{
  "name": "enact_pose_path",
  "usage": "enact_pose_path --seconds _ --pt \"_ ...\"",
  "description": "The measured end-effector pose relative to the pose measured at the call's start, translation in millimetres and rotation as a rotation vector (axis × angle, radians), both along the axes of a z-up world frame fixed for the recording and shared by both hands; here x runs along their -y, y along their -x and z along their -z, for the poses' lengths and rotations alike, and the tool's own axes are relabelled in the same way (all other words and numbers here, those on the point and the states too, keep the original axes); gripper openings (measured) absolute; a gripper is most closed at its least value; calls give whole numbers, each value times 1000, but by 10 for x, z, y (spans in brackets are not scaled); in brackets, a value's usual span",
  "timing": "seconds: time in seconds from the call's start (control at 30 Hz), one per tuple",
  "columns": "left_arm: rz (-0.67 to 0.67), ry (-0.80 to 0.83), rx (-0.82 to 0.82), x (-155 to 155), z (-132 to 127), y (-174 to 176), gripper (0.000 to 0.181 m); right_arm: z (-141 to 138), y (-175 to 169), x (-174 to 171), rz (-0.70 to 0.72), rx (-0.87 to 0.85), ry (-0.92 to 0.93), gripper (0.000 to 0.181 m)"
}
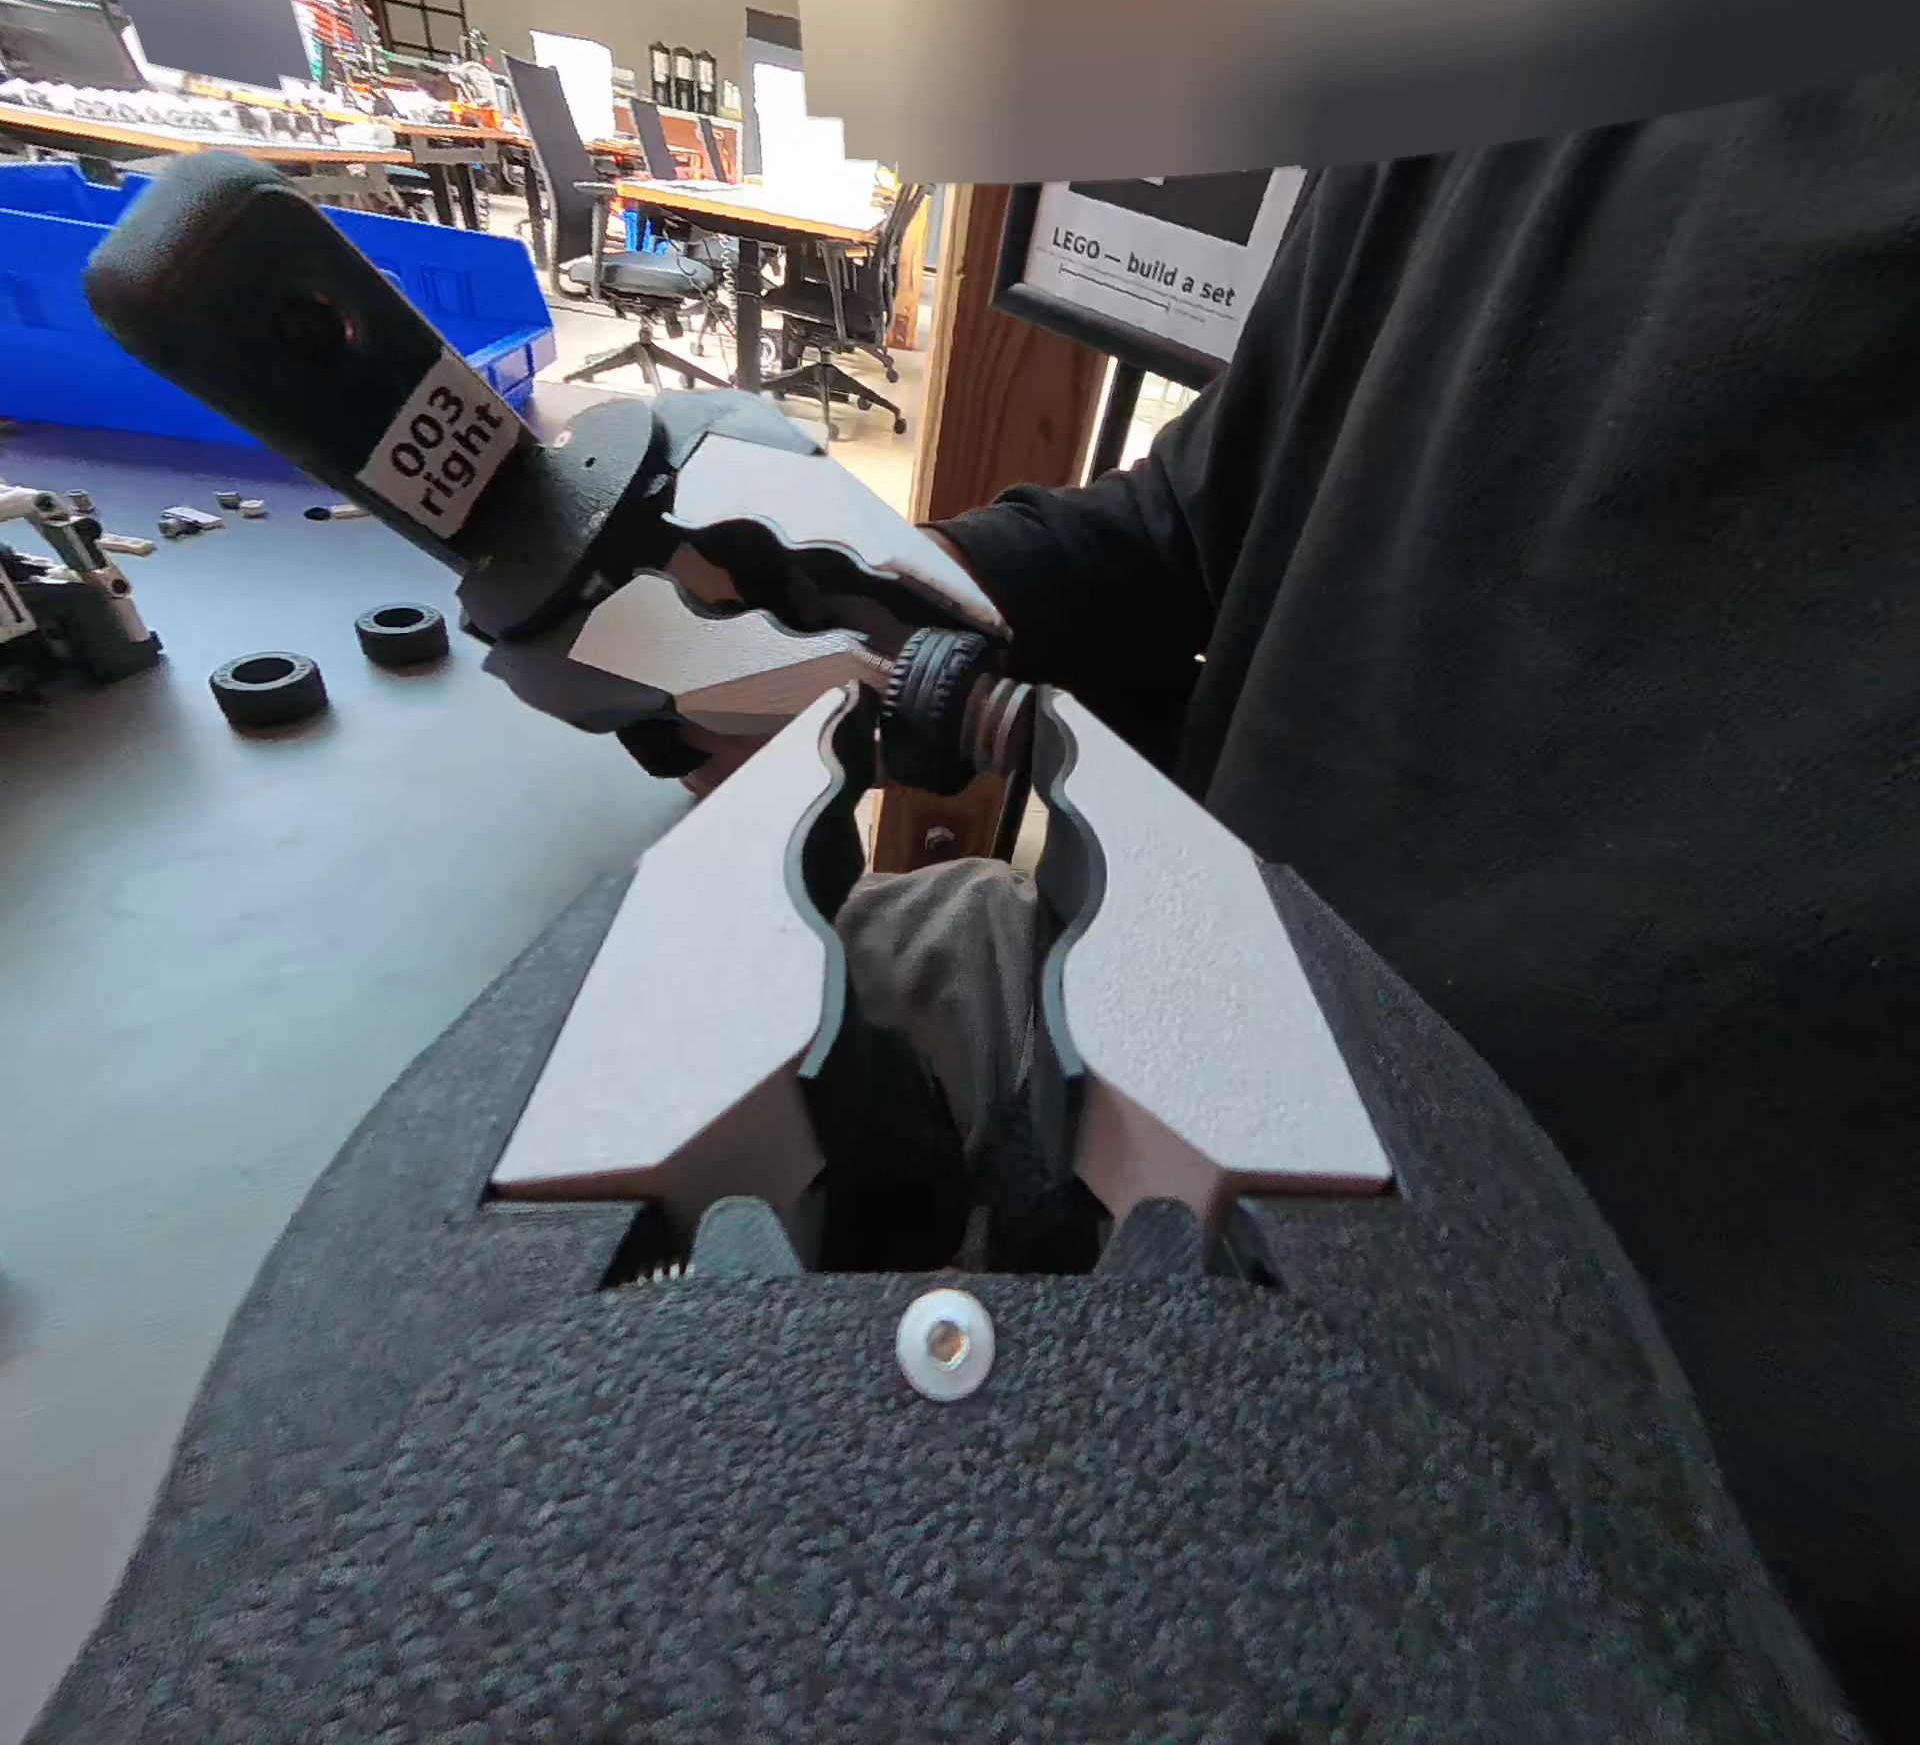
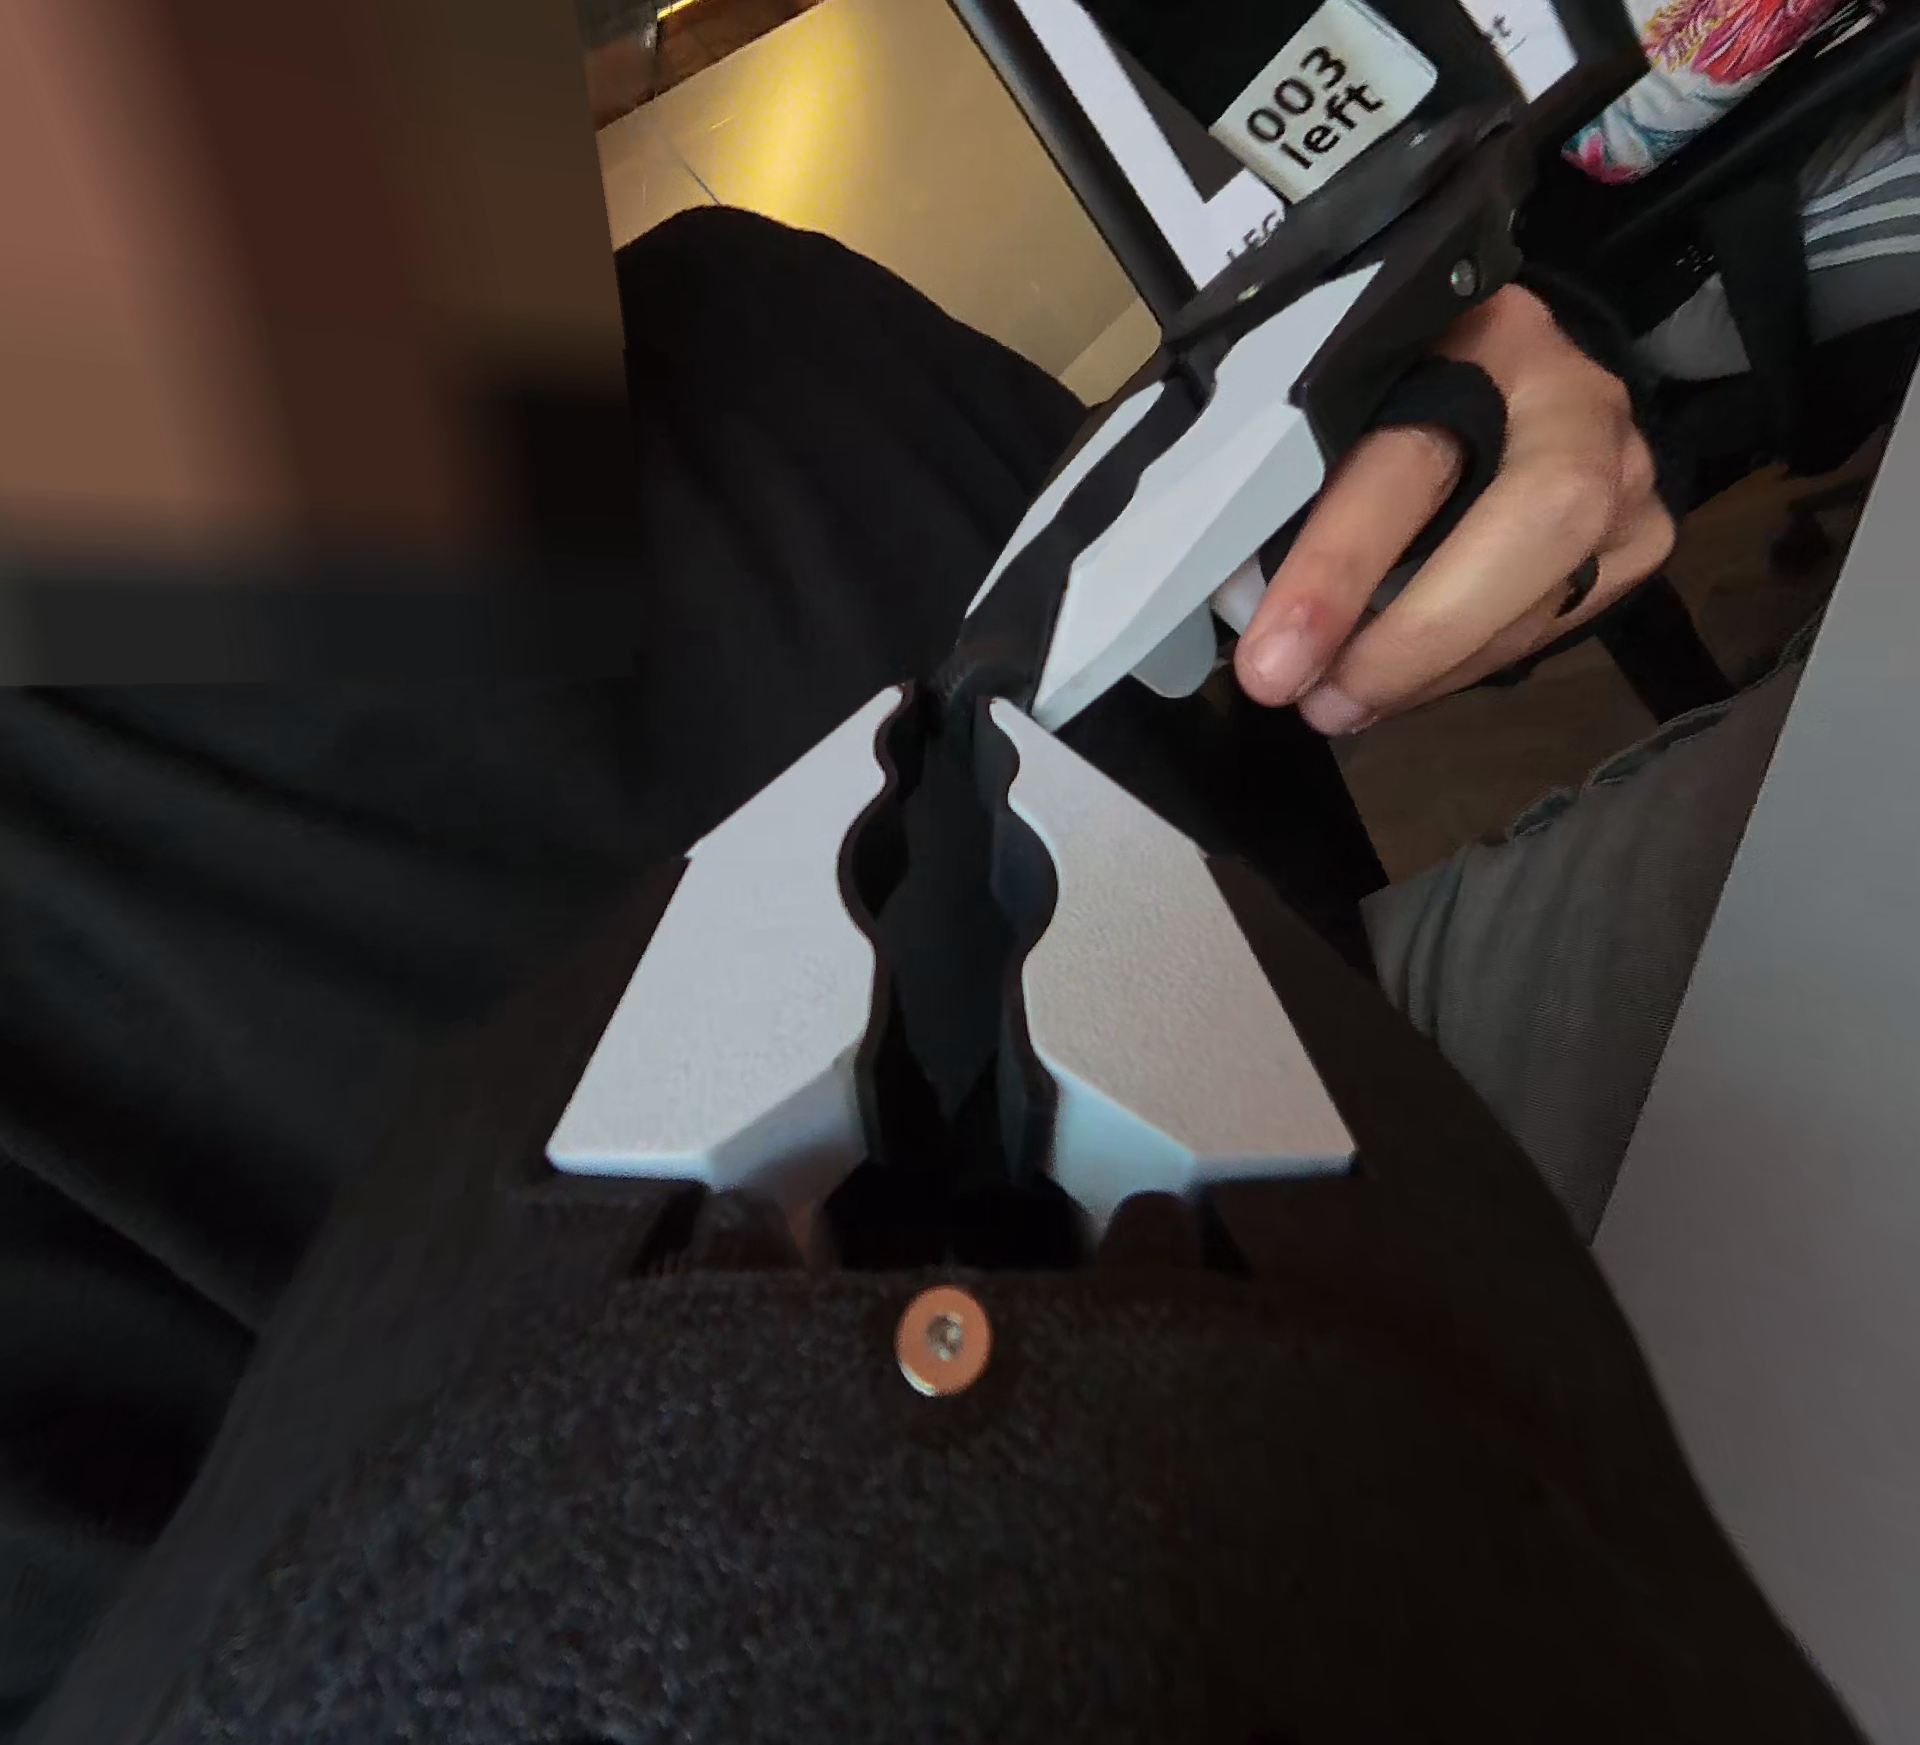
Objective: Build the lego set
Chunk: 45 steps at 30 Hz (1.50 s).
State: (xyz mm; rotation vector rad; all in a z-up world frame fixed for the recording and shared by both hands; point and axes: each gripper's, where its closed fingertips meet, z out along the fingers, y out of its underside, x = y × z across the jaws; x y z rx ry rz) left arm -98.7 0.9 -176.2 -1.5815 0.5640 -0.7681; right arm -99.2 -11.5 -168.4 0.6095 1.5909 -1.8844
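While raised off the bench (image 1: 260,916), both jaws clamped on tyre (image 1: 930,677) and hub (image 1: 1000,716): light, rubbery, best gripped across tread.

In the left wrist view we see the left gripper (image 1: 945,729) and the right gripper (image 1: 935,646) meeting tip to tip off the right edge of the bench (image 1: 312,916), a tyre (image 1: 935,687) and a hub (image 1: 1000,708) between them. On the bench to the left lie two loose tyres (image 1: 268,687), behind them small pieces (image 1: 192,519), and at the far left a partly built model (image 1: 62,594). A bin (image 1: 62,313) stands at the back.
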Motion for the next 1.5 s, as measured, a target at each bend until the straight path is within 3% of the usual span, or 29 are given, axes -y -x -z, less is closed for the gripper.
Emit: enact_pose_path --seconds 0.1,0.3,0.6,0.73,0.87,0.97,1.2,1.5 --pt "6 -24 -89 30 52 -22 27 55 -37 34 -31 -36 -55 8" --pt "-179 -107 -325 -90 118 120 25 84 130 -69 83 -67 -98 8" --pt "-446 -64 -299 -320 285 309 24 268 346 -260 400 -253 -386 10" --pt "-453 15 -304 -372 437 357 23 428 394 -298 483 -290 -513 10" --pt "-373 29 -274 -348 480 329 23 434 397 -304 496 -354 -489 14" --pt "-330 18 -275 -316 505 281 23 500 299 -306 400 -467 -566 22" --pt "-276 5 -274 -256 521 207 22 551 240 -290 311 -543 -631 14" --pt "-297 31 -229 -283 489 233 21 587 260 -328 328 -547 -690 24"
